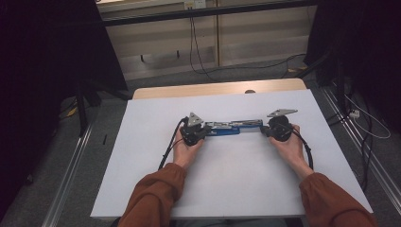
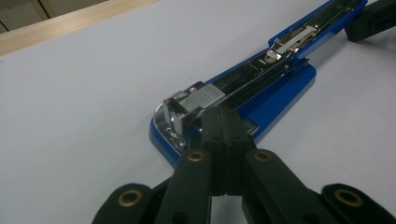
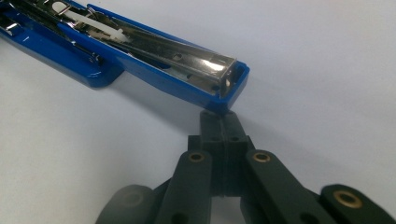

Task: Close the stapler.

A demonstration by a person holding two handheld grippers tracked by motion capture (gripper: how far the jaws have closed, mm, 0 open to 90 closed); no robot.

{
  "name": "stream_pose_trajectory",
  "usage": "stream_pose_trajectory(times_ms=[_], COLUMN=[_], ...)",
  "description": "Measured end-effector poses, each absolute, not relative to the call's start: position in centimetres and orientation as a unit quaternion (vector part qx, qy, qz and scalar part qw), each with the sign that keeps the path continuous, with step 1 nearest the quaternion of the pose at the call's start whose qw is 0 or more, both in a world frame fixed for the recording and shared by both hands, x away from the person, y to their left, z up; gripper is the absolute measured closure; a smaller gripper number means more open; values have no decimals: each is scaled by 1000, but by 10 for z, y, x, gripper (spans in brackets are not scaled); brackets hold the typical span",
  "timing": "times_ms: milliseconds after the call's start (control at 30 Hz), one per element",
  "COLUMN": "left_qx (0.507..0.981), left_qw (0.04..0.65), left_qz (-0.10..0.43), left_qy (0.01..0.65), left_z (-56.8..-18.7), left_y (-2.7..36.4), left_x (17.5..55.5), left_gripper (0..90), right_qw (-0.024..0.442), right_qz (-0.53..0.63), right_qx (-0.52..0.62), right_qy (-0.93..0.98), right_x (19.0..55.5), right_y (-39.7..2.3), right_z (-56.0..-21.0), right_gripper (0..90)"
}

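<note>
The left gripper (image 2: 223,122) has its jaws pressed together, its tips resting on one end of the opened blue stapler (image 2: 261,88); the right gripper (image 3: 223,122) is likewise closed, its tips against the stapler's far end; neither clamps anything. The stapler lies flat, swung out full length, near the middle of the white table (image 1: 236,179), between the two hands.

a white table (image 1: 227,189) with a wooden edge (image 1: 217,89), cables (image 1: 198,56) on the floor beyond.
</note>
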State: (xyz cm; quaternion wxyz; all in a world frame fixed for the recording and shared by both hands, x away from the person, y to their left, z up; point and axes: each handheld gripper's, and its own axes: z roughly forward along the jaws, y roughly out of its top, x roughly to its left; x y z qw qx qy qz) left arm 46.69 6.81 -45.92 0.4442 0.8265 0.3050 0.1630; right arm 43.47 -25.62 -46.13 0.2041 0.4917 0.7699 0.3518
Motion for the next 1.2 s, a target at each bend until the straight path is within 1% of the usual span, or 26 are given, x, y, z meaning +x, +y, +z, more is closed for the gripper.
stream_pose_trajectory(times_ms=[133, 300, 700, 1200], left_qx=[828, 827, 829, 830], left_qw=[441, 444, 439, 441], left_qz=[170, 166, 174, 166], left_qy=[301, 303, 299, 297], left_z=[-459, -459, -459, -459], left_y=[67, 67, 67, 67], left_x=[467, 467, 466, 466], left_gripper=[900, 900, 900, 900], right_qw=[211, 216, 213, 213], right_qz=[359, 364, 383, 398], right_qx=[487, 486, 484, 476], right_qy=[768, 765, 757, 754], right_x=[435, 434, 432, 430], right_y=[-256, -255, -255, -253], right_z=[-460, -458, -451, -448], right_gripper=[900, 900, 900, 900])
